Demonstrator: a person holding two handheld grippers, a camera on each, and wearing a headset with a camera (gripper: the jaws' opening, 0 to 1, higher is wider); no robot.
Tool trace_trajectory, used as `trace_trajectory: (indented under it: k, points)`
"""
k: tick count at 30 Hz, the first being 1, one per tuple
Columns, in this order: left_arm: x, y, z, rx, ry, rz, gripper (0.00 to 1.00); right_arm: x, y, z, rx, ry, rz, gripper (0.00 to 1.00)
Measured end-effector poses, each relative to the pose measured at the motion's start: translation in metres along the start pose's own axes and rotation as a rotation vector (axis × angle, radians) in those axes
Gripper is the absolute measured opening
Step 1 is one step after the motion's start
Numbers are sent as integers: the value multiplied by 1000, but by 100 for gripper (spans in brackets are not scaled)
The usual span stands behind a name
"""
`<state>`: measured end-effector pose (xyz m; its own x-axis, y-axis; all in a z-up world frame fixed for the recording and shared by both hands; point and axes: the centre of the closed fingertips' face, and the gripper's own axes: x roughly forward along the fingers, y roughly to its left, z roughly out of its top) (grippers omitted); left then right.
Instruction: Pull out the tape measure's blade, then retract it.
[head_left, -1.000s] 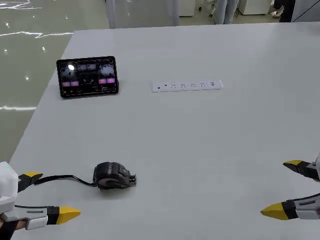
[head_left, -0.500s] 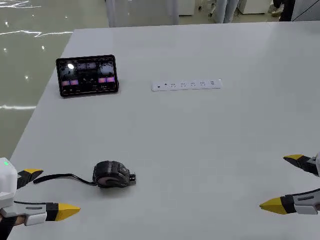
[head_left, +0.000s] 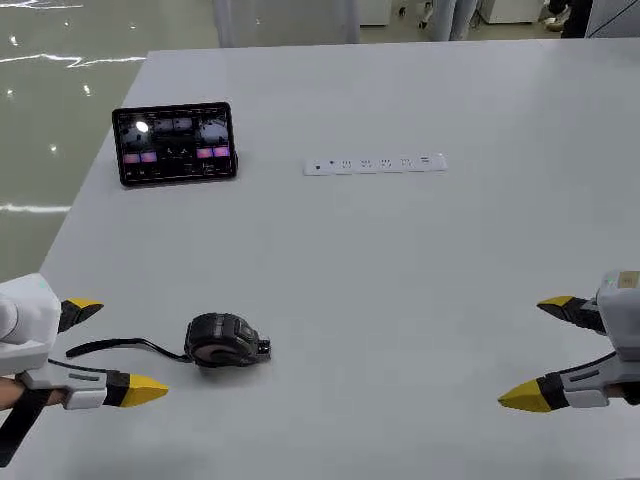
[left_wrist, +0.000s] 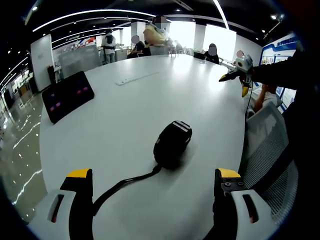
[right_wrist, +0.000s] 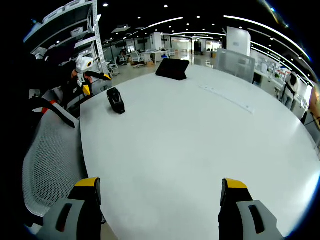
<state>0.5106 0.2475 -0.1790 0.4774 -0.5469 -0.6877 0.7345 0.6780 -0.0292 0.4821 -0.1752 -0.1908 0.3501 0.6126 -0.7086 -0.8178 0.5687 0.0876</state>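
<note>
A bright open-plan hall with a glossy pale floor lies behind a large white bench (head_left: 400, 260), which takes up most of the head view. In the left gripper view a grey mesh chair (left_wrist: 270, 150) stands at the bench's near edge. The left hand-held gripper (head_left: 122, 348), white with yellow-tipped black jaws, hovers at the front left corner of the bench with its jaws spread wide. The right hand-held gripper (head_left: 529, 351), of the same make, hangs over the front right of the bench, its jaws also wide apart, well away from the task's thing. A black rectangular tablet (head_left: 175, 145) with a lit screen leans propped up near the far left edge. A long white power strip (head_left: 375, 165) lies flat to the right of the tablet, near the middle of the bench. The black tape measure (head_left: 222, 340) rests on the bench just ahead of the left hand-held gripper. Its thin black wrist strap (head_left: 120, 347) trails from the case towards that hand-held gripper, and the loose end lies between the two open jaws.
</note>
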Motion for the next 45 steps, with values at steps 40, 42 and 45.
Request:
trace_trajectory:
  k: [40, 42, 45]
  points:
    - [61, -33, 36, 385, 218, -234, 95, 72, 23, 81, -215, -54, 139, 99]
    - [65, -34, 36, 395, 232, -250, 94, 76, 25, 84, -221, -61, 142, 99]
    - [69, -33, 31, 423, 285, -261, 88, 83, 28, 89, -231, -73, 146, 99]
